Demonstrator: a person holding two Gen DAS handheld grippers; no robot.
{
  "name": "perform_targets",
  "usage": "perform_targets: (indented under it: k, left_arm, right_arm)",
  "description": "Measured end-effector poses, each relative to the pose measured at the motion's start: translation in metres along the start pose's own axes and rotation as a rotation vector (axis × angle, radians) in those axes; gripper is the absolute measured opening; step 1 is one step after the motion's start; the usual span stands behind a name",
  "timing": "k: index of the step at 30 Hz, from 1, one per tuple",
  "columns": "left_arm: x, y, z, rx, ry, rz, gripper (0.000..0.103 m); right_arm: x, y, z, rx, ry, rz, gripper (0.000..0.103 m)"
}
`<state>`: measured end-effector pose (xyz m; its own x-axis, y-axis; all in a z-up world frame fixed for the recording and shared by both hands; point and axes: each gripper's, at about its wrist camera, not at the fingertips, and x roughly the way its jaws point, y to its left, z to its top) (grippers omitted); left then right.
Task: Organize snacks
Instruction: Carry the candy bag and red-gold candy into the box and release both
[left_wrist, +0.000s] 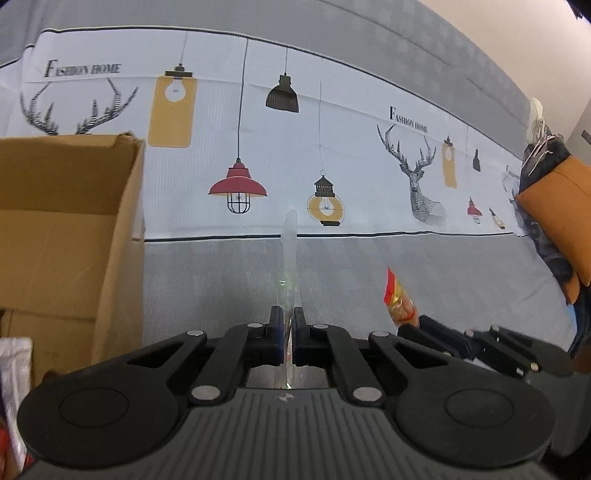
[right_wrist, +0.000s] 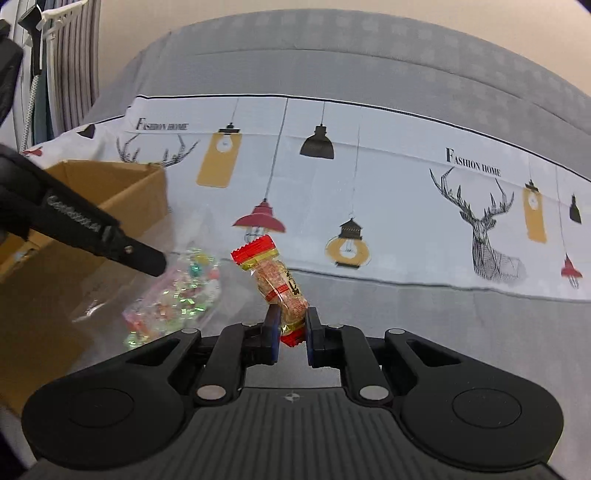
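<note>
1. Left gripper (left_wrist: 288, 325), black two-finger claw: its jaws are clenched on the edge of a clear plastic bag (left_wrist: 290, 254), which in the left wrist view is seen edge-on as a thin translucent strip rising between the fingers.
2. The same clear plastic bag (right_wrist: 177, 291) in the right wrist view: it hangs from the left gripper (right_wrist: 155, 264) and holds small iridescent, multicoloured wrapped sweets; it sits just in front of the box.
3. Right gripper (right_wrist: 291, 328), black two-finger claw: its jaws are grasping the lower end of an orange-brown snack bar in a transparent wrapper with red ends (right_wrist: 279, 280), held tilted with its top leaning left, near the bag.
4. The same snack bar (left_wrist: 400, 302) in the left wrist view: it appears to the right of the left gripper, above the right gripper (left_wrist: 417, 325).
5. Open brown cardboard box (left_wrist: 70, 236): it stands at the left on the fabric, flaps up; its contents cannot be made out.
6. Grey and white bedspread printed with lamps, deer heads and "Fashion Home" lettering (right_wrist: 406, 192): it forms the background surface.
7. Orange cushion (left_wrist: 557, 206): it lies at the far right edge.
</note>
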<state>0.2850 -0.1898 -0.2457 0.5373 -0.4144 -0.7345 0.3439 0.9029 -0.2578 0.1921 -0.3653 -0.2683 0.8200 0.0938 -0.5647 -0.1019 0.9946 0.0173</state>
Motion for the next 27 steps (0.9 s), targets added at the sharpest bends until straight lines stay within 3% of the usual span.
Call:
perform_targets:
  k: [5,10,18,23,27]
  left_arm:
    - [-0.050,-0.003,0.000,0.018,-0.061,-0.005,0.003]
    - [-0.127,0.002,0.009,0.038,-0.194,0.000,0.003]
    - [-0.248,0.023,0.003,0.083,-0.410,0.071,0.004]
    - [-0.268,0.057,-0.009,0.049,-0.429,0.122,0.004]
    - [-0.243,0.100,-0.021,-0.001,-0.374,0.174,0.004]
  right_arm:
    - [-0.042,0.014,0.007,0.074,-0.056,0.018,0.014]
    - [-0.088,0.049,0.029,0.110,-0.141,0.102,0.014]
    - [-0.145,0.123,0.085,0.072,-0.267,0.193,0.014]
    - [-0.137,0.165,0.105,0.039,-0.244,0.247,0.014]
    - [-0.113,0.195,0.103,0.035,-0.172,0.256,0.014]
